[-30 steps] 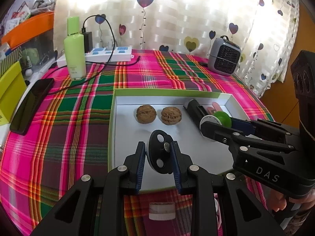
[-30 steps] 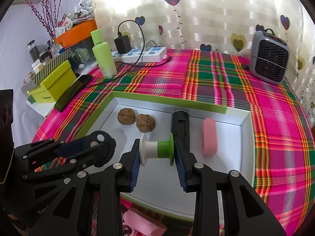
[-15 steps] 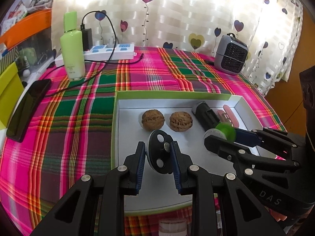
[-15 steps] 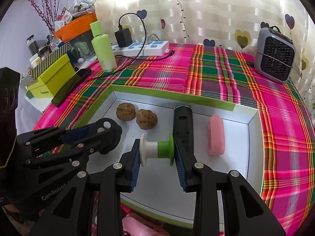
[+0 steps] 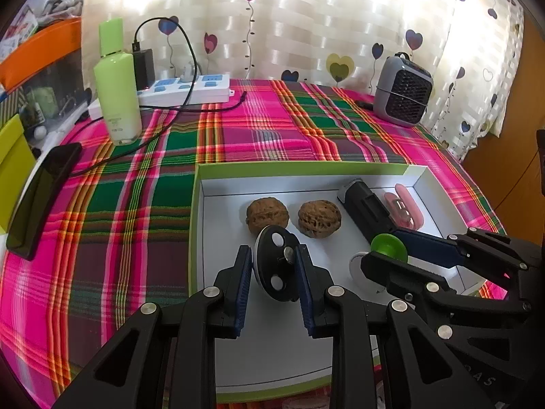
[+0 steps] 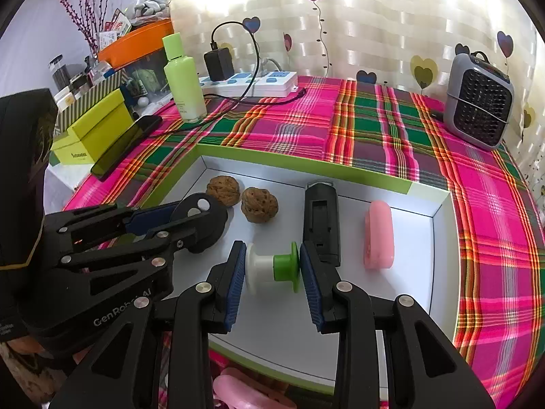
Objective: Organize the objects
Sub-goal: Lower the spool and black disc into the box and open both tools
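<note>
A white tray with a green rim [image 5: 306, 169] [image 6: 306, 160] lies on the plaid cloth. In it lie two walnuts [image 5: 267, 215] [image 6: 259, 204], a black rectangular device [image 5: 366, 204] [image 6: 322, 218] and a pink case [image 5: 403, 209] [image 6: 378, 235]. My left gripper [image 5: 275, 266] is shut on a black disc [image 5: 276, 267] [image 6: 201, 220], held over the tray in front of the walnuts. My right gripper [image 6: 272, 267] is shut on a white and green spool [image 6: 272, 266] [image 5: 388, 248], held over the tray just in front of the black device.
A green bottle [image 5: 117, 85], a white power strip [image 5: 184, 90] with a charger and cable, a dark phone [image 5: 41, 197] and a grey heater [image 5: 403, 93] stand around the tray. A yellow box [image 6: 92, 129] sits at the left. A pink object [image 6: 245, 388] lies in front of the tray.
Both grippers have moved forward over the tray towards the walnuts and the black device, each still holding its object.
</note>
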Tool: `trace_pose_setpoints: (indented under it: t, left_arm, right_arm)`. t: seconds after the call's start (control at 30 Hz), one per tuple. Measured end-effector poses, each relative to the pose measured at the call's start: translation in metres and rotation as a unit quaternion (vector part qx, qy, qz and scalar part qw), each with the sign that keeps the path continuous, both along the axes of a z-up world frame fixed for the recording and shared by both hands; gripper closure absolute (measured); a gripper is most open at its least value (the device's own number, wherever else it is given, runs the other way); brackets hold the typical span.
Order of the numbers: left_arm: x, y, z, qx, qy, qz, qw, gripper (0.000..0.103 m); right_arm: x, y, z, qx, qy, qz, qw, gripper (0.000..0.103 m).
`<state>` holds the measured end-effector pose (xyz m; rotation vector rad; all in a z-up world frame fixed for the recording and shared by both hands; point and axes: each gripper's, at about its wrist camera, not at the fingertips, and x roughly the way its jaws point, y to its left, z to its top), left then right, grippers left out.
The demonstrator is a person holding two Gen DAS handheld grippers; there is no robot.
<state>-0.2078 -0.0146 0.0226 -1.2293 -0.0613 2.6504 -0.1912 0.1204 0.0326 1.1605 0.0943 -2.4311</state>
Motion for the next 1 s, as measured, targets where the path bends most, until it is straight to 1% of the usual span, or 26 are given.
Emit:
trace_pose_setpoints:
  t: [0.17,0.43,0.7,1.0]
  left_arm:
    - [-0.0023,0.0009,0.0,-0.006,0.002,-0.001,1.0,0.079]
    - [-0.0033,0.0011,-0.0008,-0.002,0.002,0.0,1.0,0.079]
    - [-0.0032,0.0017,-0.0007,-0.007,0.003,0.001,1.0,0.078]
    - [-0.0012,0.0038,0.0003,-0.005,0.003,-0.003,1.0,0.071]
  right_arm:
    - [0.0005,0.0001,-0.0005,0.001,0.002,0.002,1.0,0.069]
    - [0.0011,0.002,-0.0008,-0.006,0.001,0.001,1.0,0.069]
    - [0.0015,0.0042,-0.0002,-0.014,-0.001,-0.003,1.0,0.069]
    - [0.0037,0.008,0.0038,-0.018,0.005,-0.008,1.0,0.069]
